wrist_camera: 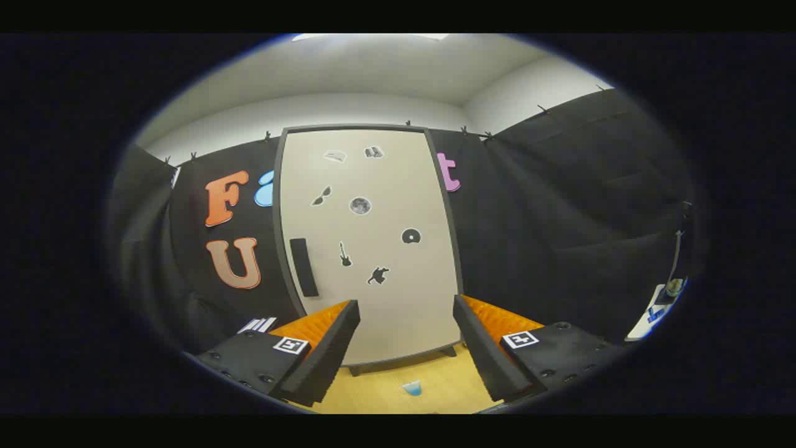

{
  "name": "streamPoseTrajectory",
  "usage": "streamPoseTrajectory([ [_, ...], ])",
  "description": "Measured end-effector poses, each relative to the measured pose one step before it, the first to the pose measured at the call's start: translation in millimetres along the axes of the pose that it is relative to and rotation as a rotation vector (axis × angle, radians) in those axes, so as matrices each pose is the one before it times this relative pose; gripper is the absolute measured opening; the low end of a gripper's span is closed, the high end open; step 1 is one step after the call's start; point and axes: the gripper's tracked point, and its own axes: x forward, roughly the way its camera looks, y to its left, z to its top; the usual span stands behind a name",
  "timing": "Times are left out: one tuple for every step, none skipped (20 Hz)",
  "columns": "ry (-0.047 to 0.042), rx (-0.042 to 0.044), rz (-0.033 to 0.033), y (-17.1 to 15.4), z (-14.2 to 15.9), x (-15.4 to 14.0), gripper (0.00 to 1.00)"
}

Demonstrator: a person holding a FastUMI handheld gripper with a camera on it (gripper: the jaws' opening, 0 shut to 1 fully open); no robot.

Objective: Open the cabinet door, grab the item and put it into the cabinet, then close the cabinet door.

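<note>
So the tool (405,348) is wide open with nothing between its fingers (323,354), hanging in front of the cabinet (370,242), whose door is fully closed. The door is a big pale panel with small black stickers, and its only handle is that dark vertical bar (304,267) near the left edge, beyond the left finger and a bit off to the side. The item looks like the small blue thing (411,388) lying on the wooden desk (398,379) just ahead of the fingers, between them and the cabinet's foot.

What worries me from here: the handle is slim and sits nearly flush, so if the fingers come in off-centre they could slip off it or just push the door instead of pulling it. The cabinet also stands on little feet, so a hard tug might drag or tip it rather than swing the door. And the blue thing sits close to the door's swing path, so I'd guess the opening door, or a low pass of the tool, could knock it away
</note>
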Motion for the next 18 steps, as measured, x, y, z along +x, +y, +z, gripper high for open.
streamPoseTrajectory([
  [-0.00327, -0.00086, -0.00029, 0.95, 1.55, 0.38, 0.98],
  [-0.00073, 0.00319, 0.00181, 0.99, 0.19, 0.48, 0.98],
  [0.00161, 0.00391, 0.00506, 1.71, -0.64, 0.46, 0.98],
  [0.00189, 0.00387, 0.00471, 1.35, -1.04, 0.42, 0.98],
  [0.00305, 0.00257, 0.00385, 0.78, -0.34, 0.71, 0.98],
  [0.00189, 0.00072, 0.00117, 0.71, -0.84, 0.00, 0.98],
  [0.00132, -0.00062, 0.00007, 0.25, -0.31, 0.53, 0.98],
  [0.00078, -0.00164, 0.00113, 0.83, -0.35, 0.83, 0.98],
  [-0.00018, -0.00223, 0.00092, 0.82, 0.15, -0.18, 0.98],
  [0.00084, -0.00243, 0.00122, 0.99, -0.22, 0.28, 0.98],
  [0.00246, -0.00200, 0.00209, 1.91, -0.60, 0.94, 0.98],
  [0.00316, -0.00169, 0.00320, 2.08, -1.37, 0.66, 0.98],
  [0.00225, -0.00246, 0.00421, 2.69, -0.09, 0.76, 0.98],
  [0.00222, -0.00319, 0.00383, 3.06, -1.43, 1.33, 0.98],
  [0.00448, -0.00350, 0.00300, 2.62, -1.77, 0.92, 0.98],
  [0.00664, -0.00274, 0.00306, 3.37, -2.38, 2.88, 0.98],
  [0.00714, -0.00334, 0.00532, 3.93, -1.65, 2.91, 0.98],
  [0.00371, -0.00493, 0.00683, 4.76, -1.09, 3.72, 0.98],
])
